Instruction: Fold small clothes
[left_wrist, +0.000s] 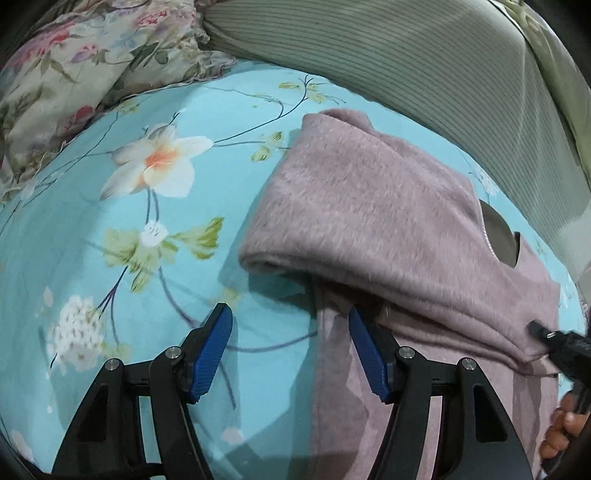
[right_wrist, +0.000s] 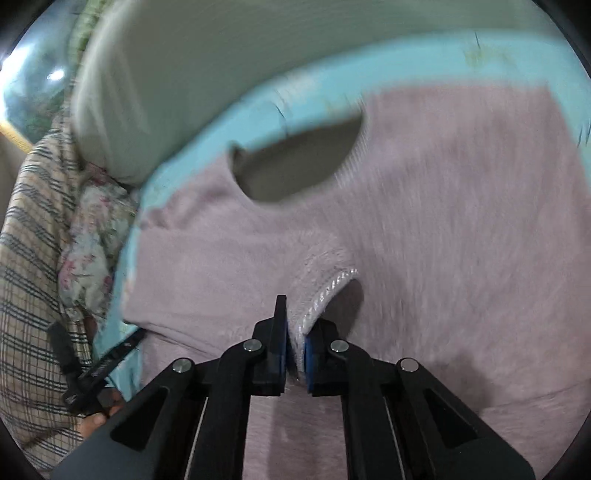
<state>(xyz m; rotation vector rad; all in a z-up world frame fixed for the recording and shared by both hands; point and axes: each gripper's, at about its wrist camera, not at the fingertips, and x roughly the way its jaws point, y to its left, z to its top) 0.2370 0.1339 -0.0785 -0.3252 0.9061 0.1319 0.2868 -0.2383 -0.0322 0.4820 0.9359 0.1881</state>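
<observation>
A fuzzy pink sweater lies on the blue floral bedsheet, one sleeve folded over its body. My left gripper is open and empty, hovering at the sweater's left edge, its right finger over the cloth. In the right wrist view the sweater fills the frame with its neck hole at the far side. My right gripper is shut on the sleeve cuff, lifted over the sweater's body. The right gripper also shows in the left wrist view.
A floral pillow lies at the far left and a grey-green ribbed cushion along the back. A plaid blanket sits at the left in the right wrist view.
</observation>
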